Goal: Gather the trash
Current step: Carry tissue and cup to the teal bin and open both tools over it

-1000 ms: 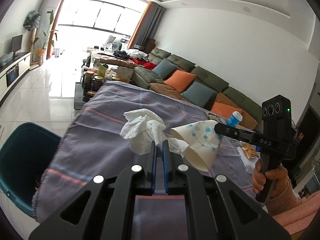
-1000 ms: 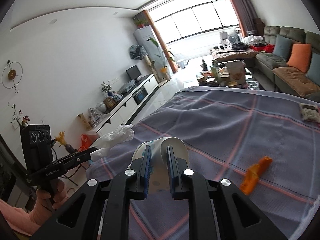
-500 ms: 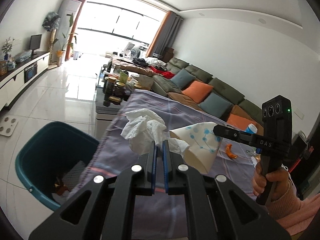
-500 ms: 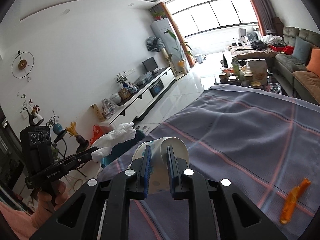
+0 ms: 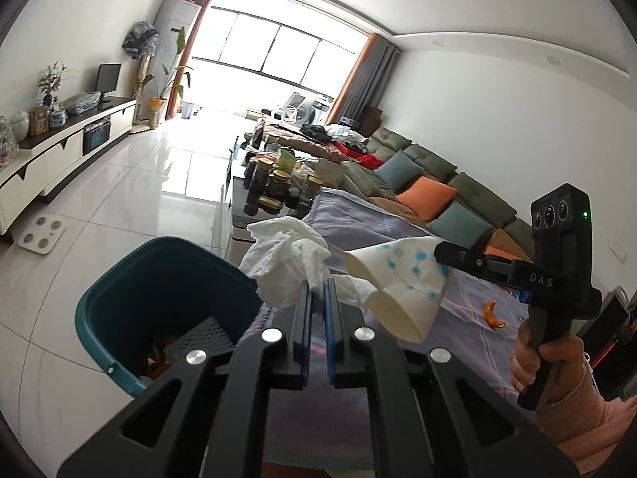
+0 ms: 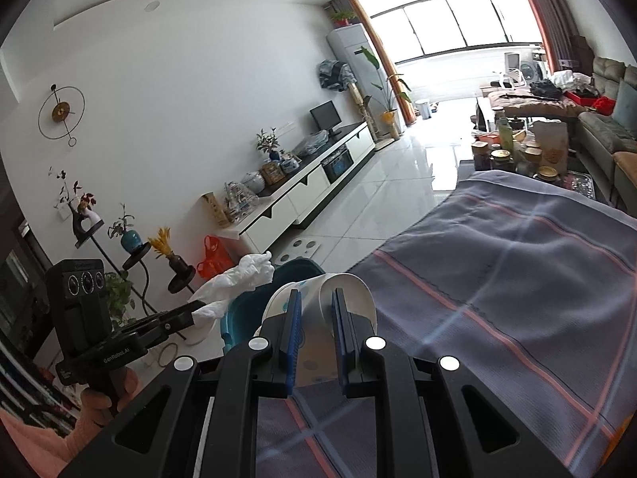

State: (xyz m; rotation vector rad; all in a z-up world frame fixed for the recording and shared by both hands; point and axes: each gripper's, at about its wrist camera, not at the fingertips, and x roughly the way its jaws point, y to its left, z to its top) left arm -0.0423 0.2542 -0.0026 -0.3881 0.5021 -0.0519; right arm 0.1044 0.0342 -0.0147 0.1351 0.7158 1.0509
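Observation:
My left gripper [image 5: 317, 285] is shut on a crumpled white tissue [image 5: 284, 265], which hangs over the near edge of the teal bin [image 5: 131, 279] on the floor. My right gripper [image 6: 316, 296] is shut on a squashed white paper cup with blue dots [image 6: 350, 298]. In the left wrist view the same paper cup [image 5: 398, 283] is held just right of the tissue, above the table's corner. In the right wrist view the tissue [image 6: 235, 279] and the left gripper [image 6: 199, 310] show at the left, with the bin [image 6: 247, 306] partly hidden behind the cup.
A purple striped cloth [image 6: 517, 279] covers the table. An orange peel [image 5: 491, 312] lies on the cloth. The bin holds some rubbish [image 5: 159, 352]. A low table with jars [image 5: 278, 183] stands beyond, a sofa [image 5: 438, 187] right, a white scale [image 5: 42, 233] on the tiled floor.
Both grippers have swung left together, away from the table's middle toward its corner. The bin has come from the left edge to right under the tissue. Neither grip has changed.

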